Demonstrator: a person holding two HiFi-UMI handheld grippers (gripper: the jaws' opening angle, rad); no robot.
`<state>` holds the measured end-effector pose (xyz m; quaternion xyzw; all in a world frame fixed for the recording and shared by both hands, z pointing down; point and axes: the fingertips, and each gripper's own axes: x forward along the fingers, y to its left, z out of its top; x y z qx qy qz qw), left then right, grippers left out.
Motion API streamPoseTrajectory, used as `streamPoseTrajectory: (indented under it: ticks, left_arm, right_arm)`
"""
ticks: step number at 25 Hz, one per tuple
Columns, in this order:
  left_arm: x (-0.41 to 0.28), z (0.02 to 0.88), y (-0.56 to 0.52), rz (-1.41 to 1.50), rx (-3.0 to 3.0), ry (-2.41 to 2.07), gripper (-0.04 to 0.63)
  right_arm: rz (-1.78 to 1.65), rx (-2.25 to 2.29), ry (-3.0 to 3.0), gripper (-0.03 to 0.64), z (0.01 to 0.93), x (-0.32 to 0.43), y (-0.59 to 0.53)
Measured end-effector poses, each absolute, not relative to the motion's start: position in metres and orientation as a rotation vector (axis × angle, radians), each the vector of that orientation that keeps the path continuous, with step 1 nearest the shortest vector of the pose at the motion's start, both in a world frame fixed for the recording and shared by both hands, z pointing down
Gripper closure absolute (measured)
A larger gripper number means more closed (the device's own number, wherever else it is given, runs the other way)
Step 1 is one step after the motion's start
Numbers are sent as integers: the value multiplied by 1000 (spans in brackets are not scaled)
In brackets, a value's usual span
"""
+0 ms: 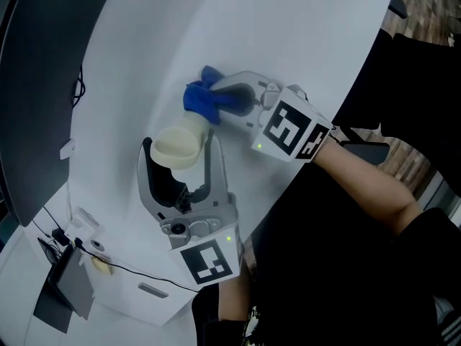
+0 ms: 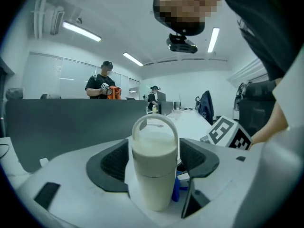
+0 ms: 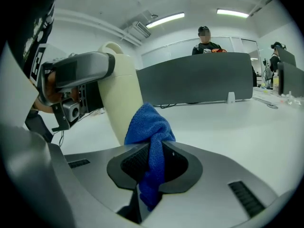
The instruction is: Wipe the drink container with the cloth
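Note:
A cream drink container with a loop handle stands on the white table. My left gripper has its jaws on either side of it. In the left gripper view the container fills the space between the dark pads, with a thin gap on each side. My right gripper is shut on a blue cloth, which bunches out ahead of the jaws right beside the container. In the right gripper view the cloth hangs pinched between the pads, and the container rises just behind it.
A dark partition runs along the table's far side, with cables and small items at the lower left. The table's near edge runs by my right arm. People stand beyond the partition.

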<state>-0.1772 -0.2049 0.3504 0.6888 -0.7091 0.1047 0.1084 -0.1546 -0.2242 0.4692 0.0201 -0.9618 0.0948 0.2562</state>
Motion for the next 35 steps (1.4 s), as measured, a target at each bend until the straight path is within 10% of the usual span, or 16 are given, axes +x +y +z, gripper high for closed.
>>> streamPoseTrajectory:
  ticks: [16, 35]
  left_arm:
    - [-153, 353, -204, 274, 2660, -1354, 310]
    - [-167, 333, -212, 247, 2075, -2179, 294]
  right_arm:
    - [606, -187, -2859, 574, 373, -151, -233]
    - [337, -8, -2523, 574, 473, -143, -222]
